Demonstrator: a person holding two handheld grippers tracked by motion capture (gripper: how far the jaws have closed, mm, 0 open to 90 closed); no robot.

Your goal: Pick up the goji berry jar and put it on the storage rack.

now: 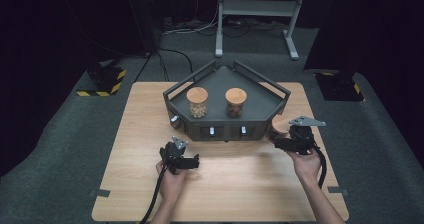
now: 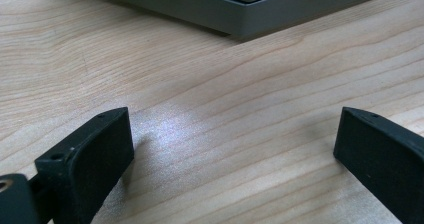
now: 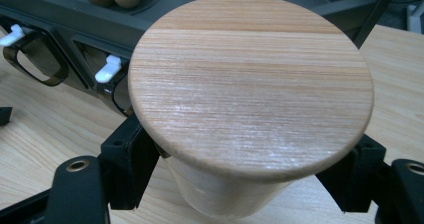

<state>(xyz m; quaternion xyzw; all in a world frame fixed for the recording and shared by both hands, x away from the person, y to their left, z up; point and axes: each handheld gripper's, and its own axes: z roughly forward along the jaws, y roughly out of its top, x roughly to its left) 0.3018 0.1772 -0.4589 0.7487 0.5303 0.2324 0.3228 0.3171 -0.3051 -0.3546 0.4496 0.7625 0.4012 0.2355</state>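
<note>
Dark grey carpet and a black backdrop surround the pale wooden counter [image 1: 220, 184], where a grey corner-shaped rack [image 1: 175, 100] stands toward the far edge with two wood-lidded jars on its shelf, one of light nuts [image 1: 197, 103] and one of darker contents [image 1: 235, 103]. At the rack's right front corner, the right gripper [image 3: 250, 169] has its fingers [image 3: 127, 166] pinching a third jar [image 3: 225, 196] just under its broad wooden lid [image 3: 250, 79], which hides most of the glass and whatever is inside. In the high view that jar [image 1: 281, 125] sits low beside the rack, just at the counter's right side, and whether its base is off the wood cannot be told. The left gripper [image 2: 230, 159] rests on the counter in front of the rack, its fingers [image 2: 95, 154] spread wide with bare wood between them. The step in hand looks like carrying the jar up onto the shelf beside the other two. To do it well, the jar should probably stay upright, since the grip sits high near the lid and a tilt could let it slip or swing. It will likely need to rise above the rack's rail [image 1: 280, 86] before moving inward, then settle on the open shelf space to the right of the darker jar without knocking it. The hanging cups with white clips [image 3: 107, 69] under the shelf front are close and best avoided.
</note>
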